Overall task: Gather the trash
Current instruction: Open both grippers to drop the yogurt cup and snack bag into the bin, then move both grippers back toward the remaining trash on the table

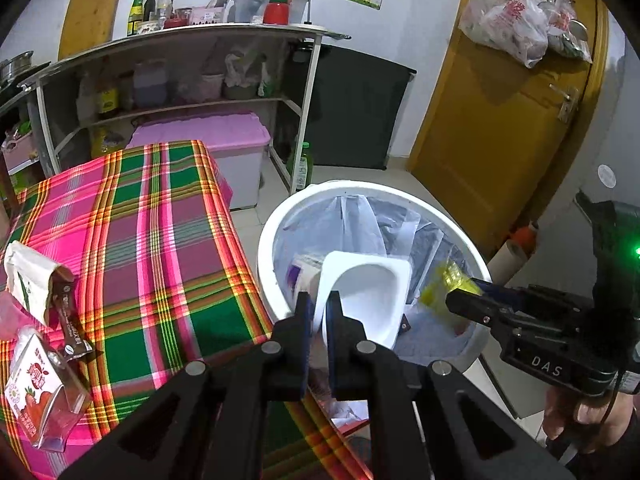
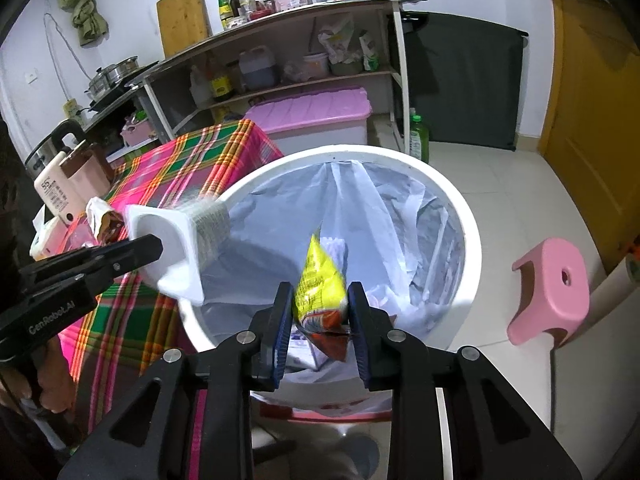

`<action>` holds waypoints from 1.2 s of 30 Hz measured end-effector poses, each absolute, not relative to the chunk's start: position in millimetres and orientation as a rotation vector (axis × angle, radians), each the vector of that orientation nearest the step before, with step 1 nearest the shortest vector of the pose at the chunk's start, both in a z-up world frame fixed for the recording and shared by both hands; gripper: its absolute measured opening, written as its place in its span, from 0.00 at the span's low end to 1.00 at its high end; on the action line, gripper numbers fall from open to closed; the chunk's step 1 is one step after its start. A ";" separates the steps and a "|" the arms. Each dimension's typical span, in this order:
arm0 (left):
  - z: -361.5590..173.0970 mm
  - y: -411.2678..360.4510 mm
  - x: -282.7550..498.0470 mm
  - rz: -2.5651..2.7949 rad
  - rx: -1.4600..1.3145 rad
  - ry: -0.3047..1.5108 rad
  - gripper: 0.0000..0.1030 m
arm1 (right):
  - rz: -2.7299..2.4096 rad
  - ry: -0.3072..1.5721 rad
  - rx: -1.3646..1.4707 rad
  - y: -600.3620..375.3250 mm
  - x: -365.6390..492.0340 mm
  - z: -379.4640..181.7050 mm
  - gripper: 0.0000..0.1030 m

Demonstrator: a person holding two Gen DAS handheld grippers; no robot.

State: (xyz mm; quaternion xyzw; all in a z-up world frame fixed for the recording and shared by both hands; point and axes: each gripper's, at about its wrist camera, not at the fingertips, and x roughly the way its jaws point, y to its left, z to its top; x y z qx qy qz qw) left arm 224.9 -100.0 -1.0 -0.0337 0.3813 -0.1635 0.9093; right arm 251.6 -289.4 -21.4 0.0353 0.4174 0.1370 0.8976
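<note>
— Left gripper [image 1: 318,312] first: we have it clamped on the rim of a white plastic cup [image 1: 362,296], and the cup hangs tilted over the white trash bin [image 1: 266,248], its mouth turned toward our left camera.

— And the right gripper [image 2: 319,322]? We see a yellow snack wrapper [image 2: 320,286] between its blue pads [image 2: 282,328].

— Yes, but we cannot tell whether the pads are pressing it. The wrapper looks blurred, and there seems to be a sliver of space at either side. It sits directly above the bin's clear liner [image 2: 352,200].

— From the right camera the cup [image 2: 180,240] shows ribbed sides, and the left gripper [image 2: 158,246] holds it just over the bin's near-left rim [image 2: 460,208].

— What remains on the plaid tablecloth [image 1: 160,240]?

— We count a red strawberry carton [image 1: 40,392], a brown wrapper [image 1: 72,320] and a torn white paper bag [image 1: 28,276], all at the left edge, well apart from the bin.

— Inside the bin we make out some packaging already lying in the liner, one piece with purple print [image 1: 294,274].

— A pink stool [image 2: 552,288] stands on the floor tiles to the bin's right.
</note>
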 end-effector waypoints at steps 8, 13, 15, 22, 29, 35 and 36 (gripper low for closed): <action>3.0 -93.5 221.1 -0.331 -0.087 0.770 0.20 | 0.278 0.843 0.076 -291.1 247.7 -16.9 0.44; 7.4 -86.8 212.7 -0.325 -0.101 0.754 0.20 | 0.282 0.826 0.068 -286.2 238.5 -10.0 0.44; 8.8 -83.8 207.0 -0.322 -0.102 0.748 0.20 | 0.286 0.819 0.063 -283.5 233.7 -6.3 0.44; 14.5 -69.5 184.9 -0.299 -0.114 0.725 0.20 | 0.314 0.791 0.044 -269.1 213.8 6.9 0.44; 23.3 -49.7 162.6 -0.259 -0.130 0.699 0.20 | 0.353 0.766 0.029 -252.4 194.3 18.8 0.44; 24.4 -35.1 144.4 -0.223 -0.135 0.684 0.20 | 0.398 0.759 0.016 -236.6 178.7 22.6 0.44; 23.4 -32.7 141.7 -0.217 -0.135 0.684 0.20 | 0.408 0.759 0.014 -233.4 176.2 22.6 0.44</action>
